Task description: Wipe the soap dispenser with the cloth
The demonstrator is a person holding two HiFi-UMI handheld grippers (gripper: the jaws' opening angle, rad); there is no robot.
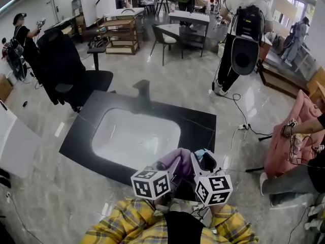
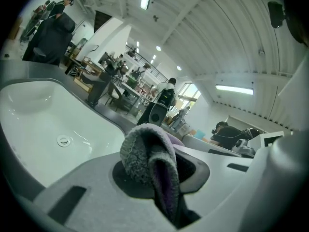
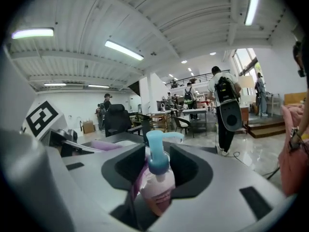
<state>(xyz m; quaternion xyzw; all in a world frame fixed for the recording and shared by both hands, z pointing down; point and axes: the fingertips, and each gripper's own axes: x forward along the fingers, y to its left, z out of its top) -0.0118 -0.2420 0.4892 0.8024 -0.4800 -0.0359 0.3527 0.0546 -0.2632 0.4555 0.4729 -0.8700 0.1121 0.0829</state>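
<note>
Left gripper (image 2: 161, 178): jaws closed on the folded grey-purple cloth (image 2: 148, 161), which stands up out of the notch.

Right gripper (image 3: 157, 170): jaws part-way closed, clamped on the soap dispenser (image 3: 157, 185), a pale pink bottle with a light blue pump. The label print is pink and too small to read.

Head view: cloth and dispenser sit just beside each other, above the near edge of the black counter (image 1: 199, 128), by the white basin (image 1: 127, 136). The marker cubes (image 1: 151, 183) carry black-and-white squares and no lettering.
</note>
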